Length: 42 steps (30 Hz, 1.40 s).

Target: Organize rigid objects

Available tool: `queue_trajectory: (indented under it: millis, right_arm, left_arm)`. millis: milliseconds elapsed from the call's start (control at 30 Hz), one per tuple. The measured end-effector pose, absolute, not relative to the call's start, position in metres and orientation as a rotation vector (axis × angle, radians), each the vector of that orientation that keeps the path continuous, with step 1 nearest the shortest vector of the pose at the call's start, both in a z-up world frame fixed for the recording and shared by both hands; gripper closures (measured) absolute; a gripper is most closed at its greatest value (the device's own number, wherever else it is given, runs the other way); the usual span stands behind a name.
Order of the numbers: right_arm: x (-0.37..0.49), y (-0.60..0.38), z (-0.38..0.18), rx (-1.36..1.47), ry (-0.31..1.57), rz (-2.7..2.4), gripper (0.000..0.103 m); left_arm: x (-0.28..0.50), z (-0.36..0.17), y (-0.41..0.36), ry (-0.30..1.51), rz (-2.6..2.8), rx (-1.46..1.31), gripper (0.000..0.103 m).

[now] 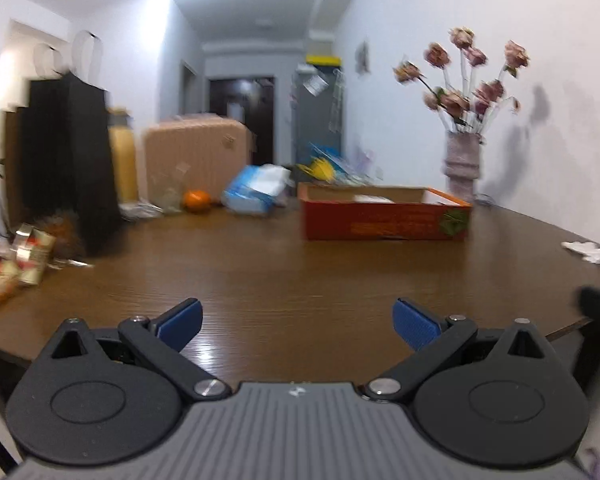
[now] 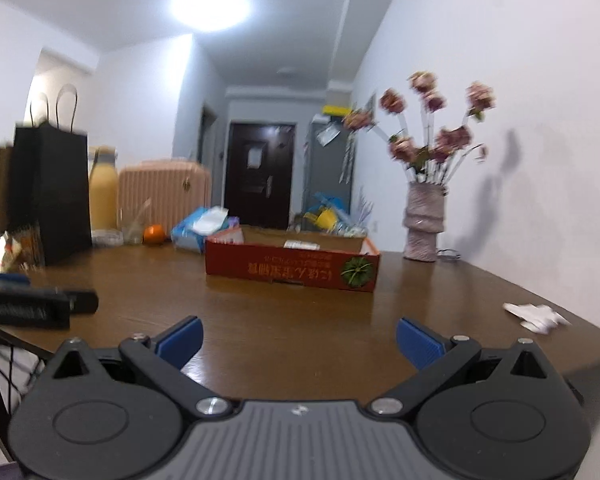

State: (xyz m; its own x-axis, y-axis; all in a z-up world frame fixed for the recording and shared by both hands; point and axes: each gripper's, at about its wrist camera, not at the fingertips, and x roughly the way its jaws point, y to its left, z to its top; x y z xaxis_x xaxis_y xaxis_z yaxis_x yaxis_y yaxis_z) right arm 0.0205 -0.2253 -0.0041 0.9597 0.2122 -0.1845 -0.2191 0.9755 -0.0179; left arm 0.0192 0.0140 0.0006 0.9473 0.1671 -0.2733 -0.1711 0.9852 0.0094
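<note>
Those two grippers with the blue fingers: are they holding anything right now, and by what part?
Nothing is held. The left gripper and the right gripper are both spread wide open over the table, with only bare wood between their fingers.

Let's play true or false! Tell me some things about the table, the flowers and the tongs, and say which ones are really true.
1. The left tongs are holding the orange. False: they are open and hold nothing; the orange sits far back on the table.
2. The red cardboard box is open at the top. True.
3. The flowers stand in a vase near the wall. True.
4. The black paper bag is lying flat. False: it stands upright with its handles up.
5. The right tongs are open. True.
6. The crumpled white paper is inside the box. False: it lies on the table, off to the right.
</note>
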Motion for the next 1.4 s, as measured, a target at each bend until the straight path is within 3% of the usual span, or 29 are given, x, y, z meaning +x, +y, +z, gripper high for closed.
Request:
queue_trajectory:
  millis: [400, 1400]
  right_arm:
    - [0.011, -0.221, 0.005, -0.058, 0.146, 0.238, 0.000]
    - [0.015, -0.224, 0.001, -0.056, 0.166, 0.241, 0.000]
  left_arm:
    - [-0.006, 0.006, -0.016, 0.184, 0.064, 0.096, 0.000]
    - [-0.008, 0.008, -0.014, 0.168, 0.079, 0.092, 0.000]
